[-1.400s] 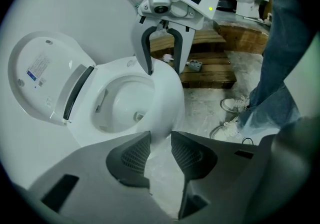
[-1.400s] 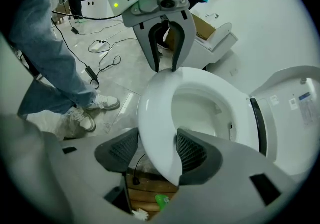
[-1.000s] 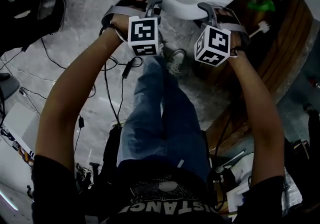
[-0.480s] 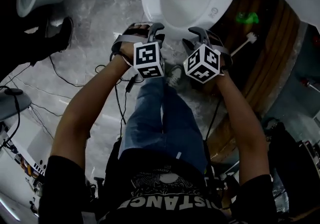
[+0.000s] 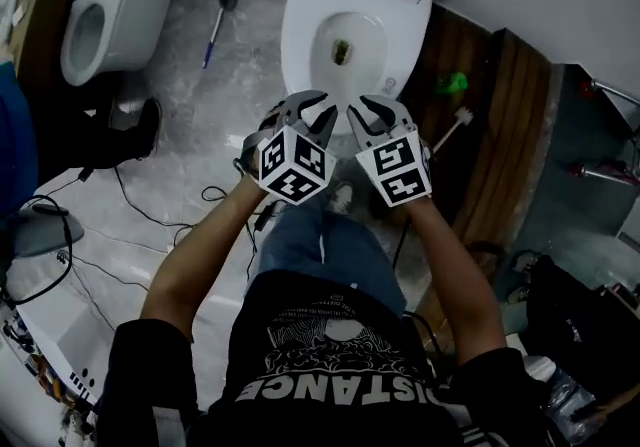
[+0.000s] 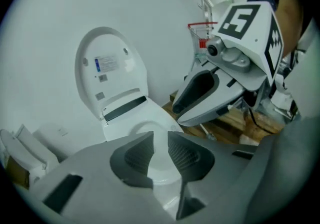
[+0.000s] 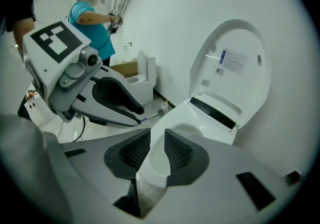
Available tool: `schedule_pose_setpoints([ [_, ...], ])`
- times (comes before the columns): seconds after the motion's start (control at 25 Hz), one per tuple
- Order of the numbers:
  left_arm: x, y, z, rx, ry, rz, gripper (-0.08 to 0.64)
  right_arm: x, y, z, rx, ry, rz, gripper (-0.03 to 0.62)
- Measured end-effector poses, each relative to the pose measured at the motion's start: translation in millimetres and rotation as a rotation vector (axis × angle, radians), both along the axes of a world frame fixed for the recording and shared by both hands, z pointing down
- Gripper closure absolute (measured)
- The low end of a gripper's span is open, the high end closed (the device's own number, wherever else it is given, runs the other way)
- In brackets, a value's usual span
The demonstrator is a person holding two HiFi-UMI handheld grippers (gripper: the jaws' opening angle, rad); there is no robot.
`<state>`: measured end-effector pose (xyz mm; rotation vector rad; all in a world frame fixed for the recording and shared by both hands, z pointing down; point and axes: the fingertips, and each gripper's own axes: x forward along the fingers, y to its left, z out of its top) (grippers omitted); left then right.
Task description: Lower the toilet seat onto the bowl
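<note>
A white toilet bowl (image 5: 340, 40) stands at the top middle of the head view. Its white lid (image 6: 110, 75) stands upright against the wall, with a sticker on its inner face (image 7: 232, 62). I cannot tell a separate seat ring from the bowl's rim. My left gripper (image 5: 312, 103) and right gripper (image 5: 363, 107) hover side by side just in front of the bowl, touching nothing. In both gripper views the jaws point at the bowl. The left gripper's (image 6: 160, 150) jaws are closing on empty air, as are the right gripper's (image 7: 156, 150); a narrow gap shows in each.
A second toilet (image 5: 100, 20) stands at the upper left, with a blue-handled brush (image 5: 215, 20) on the floor beside it. Wooden pallets (image 5: 490, 135) lie to the right with a green object (image 5: 452, 85). Cables (image 5: 130, 205) trail over the grey floor. A person in blue (image 7: 92, 17) stands far behind.
Both grippers have drawn back from the bowl's front rim and come closer together. Their jaws have narrowed. The head view now takes in the whole toilet and the upright lid.
</note>
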<state>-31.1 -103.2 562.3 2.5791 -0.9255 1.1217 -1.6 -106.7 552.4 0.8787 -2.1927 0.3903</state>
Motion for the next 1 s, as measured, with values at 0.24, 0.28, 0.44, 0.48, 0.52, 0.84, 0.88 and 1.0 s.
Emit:
schedule_pose_setpoints([
  [0.24, 1.8, 5.1, -86.4, 0.008, 0.192, -0.165, 0.474, 3.5, 5.4, -85.7, 0.044, -0.151, 0.159, 0.506],
  [0.28, 2.1, 6.2, -99.0, 0.018, 0.217, -0.180, 0.476, 3.9, 6.9, -98.1, 0.056, -0.171, 0.177, 0.508],
  [0.44, 5.6, 5.5, -152.6, 0.089, 0.332, -0.239, 0.501, 9.1, 11.2, -148.2, 0.131, -0.256, 0.253, 0.524],
  [0.48, 5.7, 5.5, -165.4, 0.102, 0.360, -0.256, 0.509, 10.7, 11.8, -161.1, 0.147, -0.283, 0.279, 0.533],
  [0.52, 4.8, 5.4, -177.4, 0.113, 0.383, -0.273, 0.519, 11.8, 12.3, -174.0, 0.160, -0.313, 0.306, 0.542],
  [0.84, 7.5, 18.7, -227.0, 0.129, 0.496, -0.308, 0.549, 13.4, 21.7, -233.6, 0.269, -0.409, 0.391, 0.575],
  [0.88, 7.2, 19.2, -229.8, 0.131, 0.499, -0.306, 0.549, 12.9, 21.8, -236.3, 0.275, -0.409, 0.395, 0.575],
  [1.0, 3.6, 17.2, -236.4, 0.130, 0.504, -0.295, 0.549, 7.9, 19.9, -241.1, 0.281, -0.410, 0.406, 0.575],
])
